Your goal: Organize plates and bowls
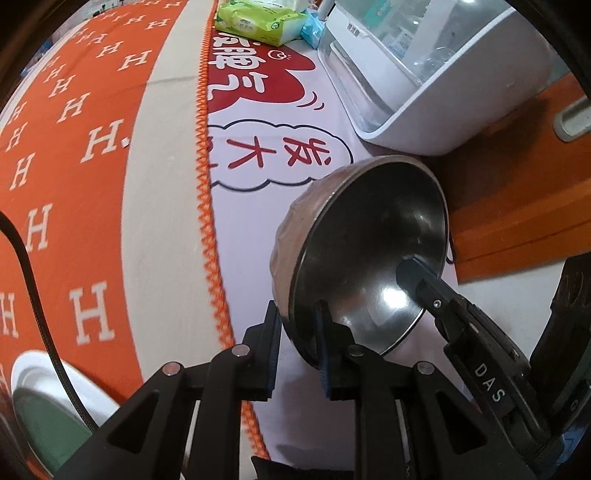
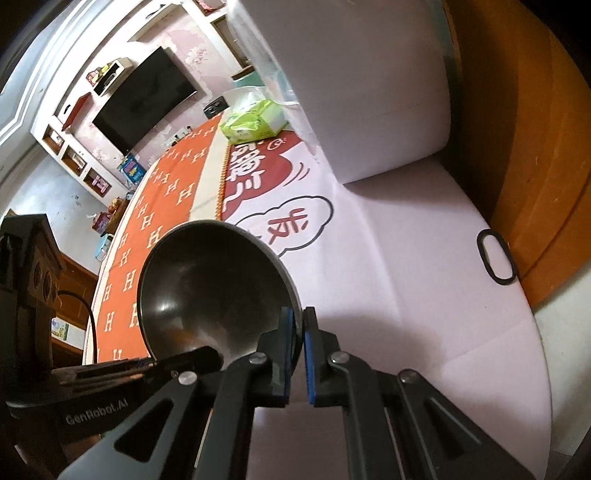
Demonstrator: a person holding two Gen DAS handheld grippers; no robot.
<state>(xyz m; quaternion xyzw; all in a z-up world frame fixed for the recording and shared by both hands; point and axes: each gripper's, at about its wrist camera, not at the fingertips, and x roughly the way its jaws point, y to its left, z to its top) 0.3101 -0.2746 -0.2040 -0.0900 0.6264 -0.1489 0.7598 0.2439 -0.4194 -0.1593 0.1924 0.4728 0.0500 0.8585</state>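
A steel bowl [image 1: 373, 243] is held tilted above the table, its dark inside facing the cameras. My left gripper [image 1: 297, 343] is shut on the bowl's rim, one finger outside and one inside. My right gripper [image 2: 297, 345] is shut on the rim of the same bowl [image 2: 210, 280] on its other side. The right gripper's finger [image 1: 417, 277] shows inside the bowl in the left wrist view. The left gripper's finger [image 2: 192, 360] shows at the bowl's lower rim in the right wrist view.
A white dish cabinet [image 1: 417, 74] stands at the back right on the white printed mat [image 2: 388, 258]. An orange H-patterned cloth [image 1: 74, 147] covers the left of the table. A green tissue pack [image 1: 258, 22] lies at the far end. A white and green plate [image 1: 44, 406] lies at lower left. A black ring [image 2: 495, 256] lies on the mat.
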